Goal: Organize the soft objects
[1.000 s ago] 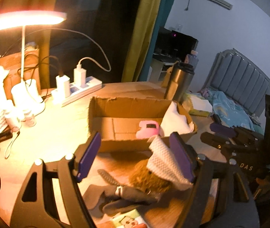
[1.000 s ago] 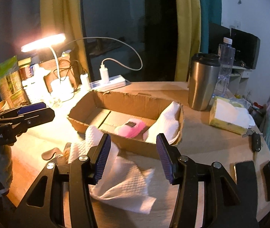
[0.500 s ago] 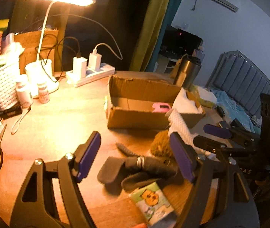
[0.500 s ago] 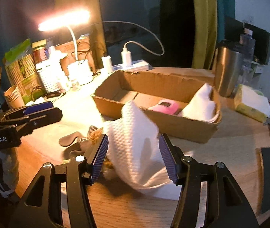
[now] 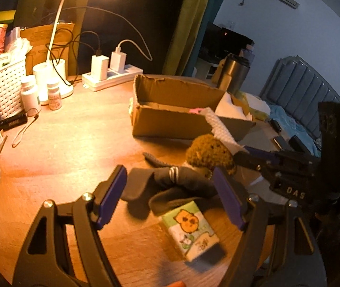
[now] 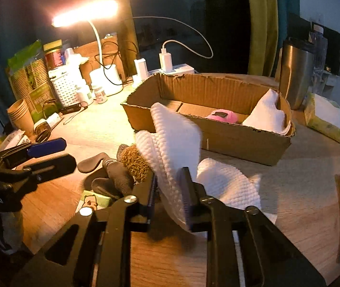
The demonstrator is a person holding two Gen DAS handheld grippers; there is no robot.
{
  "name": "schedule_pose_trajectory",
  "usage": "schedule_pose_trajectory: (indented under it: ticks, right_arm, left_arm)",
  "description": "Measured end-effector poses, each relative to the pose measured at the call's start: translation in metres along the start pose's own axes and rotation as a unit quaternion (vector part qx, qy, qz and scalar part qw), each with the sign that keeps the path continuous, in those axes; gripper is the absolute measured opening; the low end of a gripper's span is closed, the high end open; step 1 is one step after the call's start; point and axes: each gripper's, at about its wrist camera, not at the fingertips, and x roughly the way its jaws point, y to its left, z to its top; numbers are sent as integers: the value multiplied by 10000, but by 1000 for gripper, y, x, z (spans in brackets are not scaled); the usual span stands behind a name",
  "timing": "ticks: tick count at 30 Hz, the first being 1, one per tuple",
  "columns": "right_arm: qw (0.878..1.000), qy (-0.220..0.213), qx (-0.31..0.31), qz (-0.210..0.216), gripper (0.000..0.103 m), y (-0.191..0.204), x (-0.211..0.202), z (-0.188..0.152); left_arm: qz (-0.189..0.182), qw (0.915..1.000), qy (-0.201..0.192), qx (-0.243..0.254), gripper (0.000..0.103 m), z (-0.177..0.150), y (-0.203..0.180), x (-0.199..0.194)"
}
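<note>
The right claw (image 6: pixel 170 191) has just been closing and is now pinching a fold of the white towel (image 6: pixel 177 141), which is lying on the worktop (image 6: pixel 301 174) in front of the box (image 6: pixel 217 134). The left claw (image 5: pixel 170 196) is standing released, its jaws apart over the dark glove (image 5: pixel 182 184), beside the brown sponge (image 5: pixel 208 153).

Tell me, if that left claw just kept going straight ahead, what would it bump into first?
Probably the dark grey sock lying between the open left claw; the brown plush lies just beyond, though depth is hard to judge.
</note>
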Motion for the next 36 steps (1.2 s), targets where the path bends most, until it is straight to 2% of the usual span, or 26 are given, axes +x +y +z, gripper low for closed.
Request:
schedule_pose_trajectory:
  ticks: [2,12,17,22,23,24,25,26,27,29,31,32,36]
  right_arm:
    - [10000,-72,-13,66,9,0,-6,-3]
    - [9987,-314,373,-164,7,-30,-39,-31]
    - [9966,-214,648,-452,7,-54,-43,-57]
    - [9924,83,903,-833,8,-76,-37,-78]
    - [9915,97,940,-889,12,-78,-37,-80]
    - [9907,94,959,-962,27,-80,-38,-81]
    - [9899,44,967,-1037,37,-81,-41,-80]
    - [9896,-23,972,-1056,56,-81,-44,-78]
    - [9896,-126,967,-1057,62,-80,-48,-77]
    - [9900,-343,888,-1043,63,-76,-55,-71]
    - [9913,-447,712,-1011,70,-69,-58,-68]
    - [9923,-423,631,-977,75,-66,-56,-66]
    - [9942,-30,449,-978,75,-62,-29,-67]
  left_arm:
    - [22,10000,50,3,76,-4,-3,1]
    - [25,9997,205,139,76,-27,-24,4]
    - [69,9991,363,215,76,-39,-33,10]
    - [148,9983,504,234,76,-44,-34,18]
    - [165,9982,525,238,76,-44,-34,19]
    - [186,9980,548,247,76,-45,-34,20]
    - [202,9978,577,254,76,-45,-33,22]
    - [213,9975,614,262,76,-46,-33,24]
    - [223,9972,653,281,76,-46,-33,26]
    - [249,9968,692,297,76,-48,-33,29]
    - [272,9964,736,305,76,-49,-33,31]
    - [286,9961,765,322,76,-49,-33,33]
    - [349,9952,826,390,76,-50,-35,37]
